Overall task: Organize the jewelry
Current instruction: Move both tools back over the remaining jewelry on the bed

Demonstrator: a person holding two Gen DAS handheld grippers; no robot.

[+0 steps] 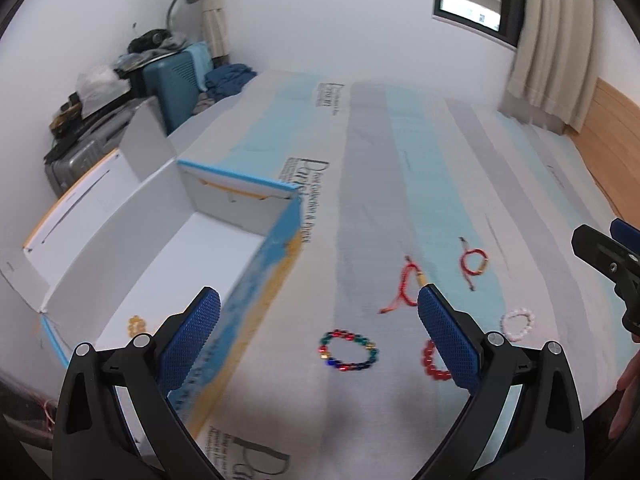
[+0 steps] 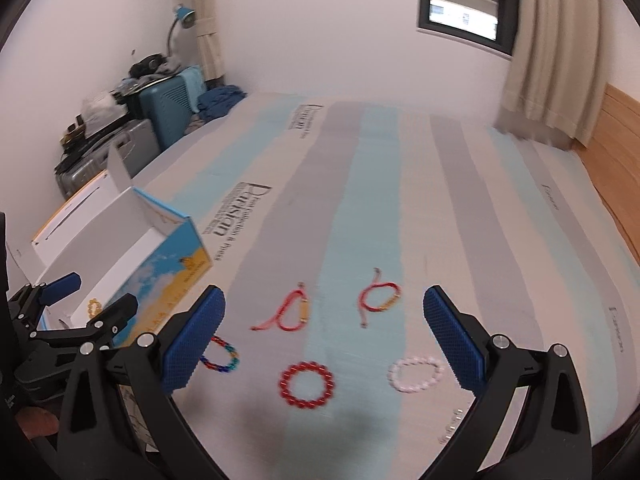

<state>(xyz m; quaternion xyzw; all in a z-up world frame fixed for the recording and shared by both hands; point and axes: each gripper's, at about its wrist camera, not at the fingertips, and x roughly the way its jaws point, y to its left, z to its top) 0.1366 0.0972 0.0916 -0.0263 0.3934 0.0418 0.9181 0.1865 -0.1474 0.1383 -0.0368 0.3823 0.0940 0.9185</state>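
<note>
A striped bed point(image 2: 400, 184) fills the room, with an open white box point(image 1: 132, 232) at its left edge — one yellow bracelet point(image 1: 137, 324) lies inside. Five more lie loose on the cover: multicoloured bracelet point(image 1: 348, 350), red bead bracelet point(image 2: 307, 385), pink bracelet point(image 2: 416, 374) and two red cord bracelets point(image 2: 286, 312). Both the left gripper point(image 1: 319, 338) and right gripper point(image 2: 324, 340) hover spread wide — nothing held.

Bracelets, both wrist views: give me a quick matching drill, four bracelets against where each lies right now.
Things:
1. yellow bead bracelet
2. multicolour bead bracelet
3. red bead bracelet
4. pale pink bead bracelet

Places:
A. on the bed, closest to the box
B. inside the open box
C. on the bed, farthest right of the bead bracelets
D. between the multicolour and pale pink ones

Pairs: 1-B, 2-A, 3-D, 4-C
</note>
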